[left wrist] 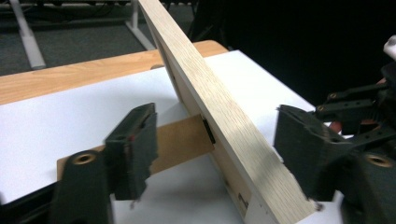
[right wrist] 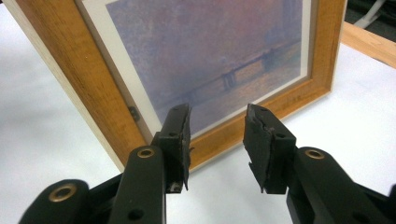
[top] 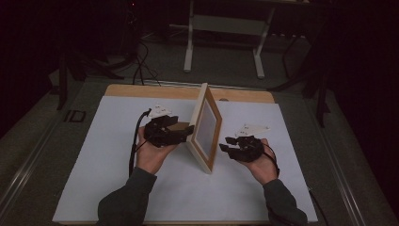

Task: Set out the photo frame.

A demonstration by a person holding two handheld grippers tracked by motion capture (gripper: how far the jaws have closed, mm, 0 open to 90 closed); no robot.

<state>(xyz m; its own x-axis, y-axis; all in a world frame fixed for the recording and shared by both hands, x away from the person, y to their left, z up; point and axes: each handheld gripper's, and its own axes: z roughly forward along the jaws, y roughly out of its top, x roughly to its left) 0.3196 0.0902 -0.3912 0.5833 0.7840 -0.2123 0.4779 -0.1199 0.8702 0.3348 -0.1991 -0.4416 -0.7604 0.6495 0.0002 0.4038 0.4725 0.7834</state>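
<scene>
A wooden picture frame stands upright on its edge near the middle of a white sheet that covers a wooden table; a brown cardboard stand folds out from its back toward the person's left. The left gripper, held in the person's left hand, sits just behind the frame with its jaws spread wide; in the left gripper view the stand and the frame's pale edge lie between the jaws, and the pads press on neither. The right gripper, in the right hand, faces the glass side with its jaws partly apart and nothing between them; the right gripper view shows a hazy purple print close ahead.

The step looks like letting the frame stand by itself; to do it well, draw both grippers straight away from the frame without brushing it, the left one clear of the stand so that it stays folded out, and watch for any lean.

Beyond the table, on a dark floor, stand the white legs of another table and some black cables; both are well apart from the work; nothing on the sheet blocks either hand.
</scene>
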